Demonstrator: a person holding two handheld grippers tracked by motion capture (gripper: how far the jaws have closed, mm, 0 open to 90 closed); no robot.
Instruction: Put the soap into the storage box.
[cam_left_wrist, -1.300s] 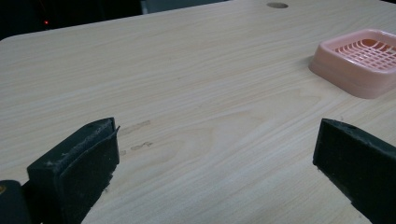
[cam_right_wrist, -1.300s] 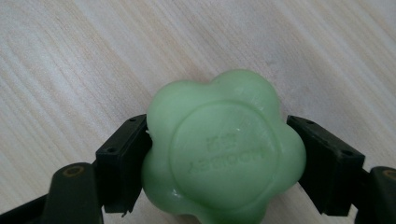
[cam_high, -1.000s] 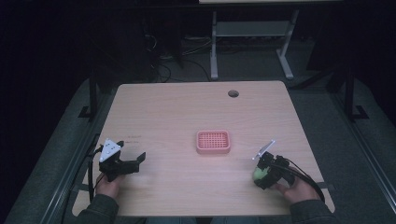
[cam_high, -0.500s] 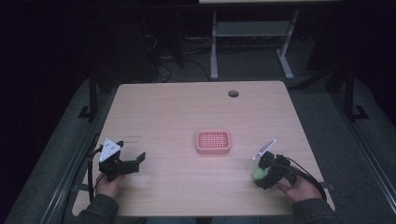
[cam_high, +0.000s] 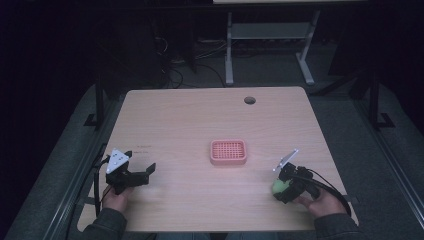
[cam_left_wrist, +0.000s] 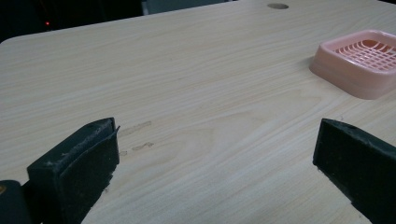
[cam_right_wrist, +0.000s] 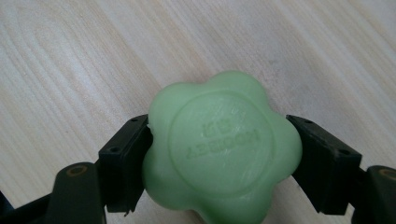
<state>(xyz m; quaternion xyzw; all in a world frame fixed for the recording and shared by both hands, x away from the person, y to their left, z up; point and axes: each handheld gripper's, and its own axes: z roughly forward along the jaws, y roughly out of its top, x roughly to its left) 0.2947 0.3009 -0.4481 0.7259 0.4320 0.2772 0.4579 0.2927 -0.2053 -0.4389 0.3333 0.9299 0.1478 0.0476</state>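
A green flower-shaped soap bar (cam_right_wrist: 219, 149) sits clamped between the two black jaws of my right gripper (cam_right_wrist: 219, 154), just above the wood. In the high view that right gripper (cam_high: 280, 189) is near the table's front right, the green soap (cam_high: 276, 187) at its tip. A pink slatted soap dish (cam_high: 228, 152) lies at the middle of the table, also seen in the left gripper view as the pink dish (cam_left_wrist: 362, 63) at the upper right. My left gripper (cam_high: 145, 172) rests near the front left, its jaws wide apart with nothing between them; the left gripper (cam_left_wrist: 215, 163) looks over bare wood.
The light wooden table (cam_high: 200, 120) has a round cable hole (cam_high: 249, 100) near its far edge. A metal stand (cam_high: 270, 45) and cables lie on the dark floor beyond. The person's hands hold both grippers at the front edge.
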